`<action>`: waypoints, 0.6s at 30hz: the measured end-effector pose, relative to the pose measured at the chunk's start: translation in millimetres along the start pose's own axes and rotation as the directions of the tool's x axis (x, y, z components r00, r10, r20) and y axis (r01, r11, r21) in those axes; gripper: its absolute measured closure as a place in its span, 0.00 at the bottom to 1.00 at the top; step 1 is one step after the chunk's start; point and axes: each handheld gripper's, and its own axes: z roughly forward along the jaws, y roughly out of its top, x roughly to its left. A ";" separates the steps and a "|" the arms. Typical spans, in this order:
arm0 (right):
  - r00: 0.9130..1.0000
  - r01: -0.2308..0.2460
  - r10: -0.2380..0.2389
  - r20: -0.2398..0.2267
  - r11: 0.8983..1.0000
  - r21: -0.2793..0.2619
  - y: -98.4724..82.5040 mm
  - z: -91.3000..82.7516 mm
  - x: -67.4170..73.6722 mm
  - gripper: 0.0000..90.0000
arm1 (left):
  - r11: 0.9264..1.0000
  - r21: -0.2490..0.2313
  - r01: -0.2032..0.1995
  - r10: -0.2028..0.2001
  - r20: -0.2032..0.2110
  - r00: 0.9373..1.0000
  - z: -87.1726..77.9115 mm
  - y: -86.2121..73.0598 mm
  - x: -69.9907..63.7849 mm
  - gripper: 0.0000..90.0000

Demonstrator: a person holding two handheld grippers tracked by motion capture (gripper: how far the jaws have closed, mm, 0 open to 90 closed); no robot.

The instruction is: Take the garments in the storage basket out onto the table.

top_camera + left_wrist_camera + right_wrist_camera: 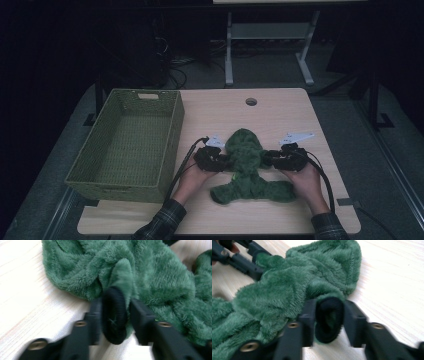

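I have a pair of tongs in each hand, and both are clamped on the same green plush garment [247, 167], which lies spread on the bench [280, 107] toward its near edge, about midway between the left and right edges. Its rounded upper part points toward the far edge and its two lower limbs splay out along the near edge.

My left tongs [214, 159] come at the garment from its left side. In the left gripper view the left tongs [115, 315] have closed most of the way, and their pads press on a black ribbed cuff [113, 317] at the end of a green sleeve, which bunches up just past the jaws.

My right tongs [281, 158] come in from the garment's right side. In the right gripper view the right tongs [329, 317] are drawn in about as far and pinch the other black cuff [329, 318], with the green fleece rising behind it and the left tongs seen beyond at the top left.

A green woven basket [131, 142] stands along the bench's left edge, just beside my left hand [191, 177] and apart from the garment. My right hand [305, 181] rests near the bench's right edge.
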 end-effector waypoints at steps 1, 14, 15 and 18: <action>1.000 -0.002 0.002 -0.004 1.000 -0.004 -0.2 -0.5 1.1 0.83 | 1.000 -0.003 -0.006 0.006 -0.002 1.000 -1.7 0.4 0.0 0.83; 1.000 0.031 -0.030 0.005 0.999 -0.029 -7.2 -25.7 7.5 0.94 | 0.998 -0.033 0.055 -0.057 -0.061 0.996 -37.8 -6.4 3.1 0.91; 1.000 0.027 -0.027 0.002 0.999 -0.018 -10.8 -25.9 7.8 0.94 | 0.998 -0.030 0.061 -0.062 -0.058 0.996 -36.7 -8.3 2.6 0.91; 1.000 0.019 -0.019 0.000 0.999 0.029 -20.9 -23.7 10.6 0.94 | 0.999 0.017 0.049 -0.048 -0.055 0.997 -30.1 -14.2 0.5 0.91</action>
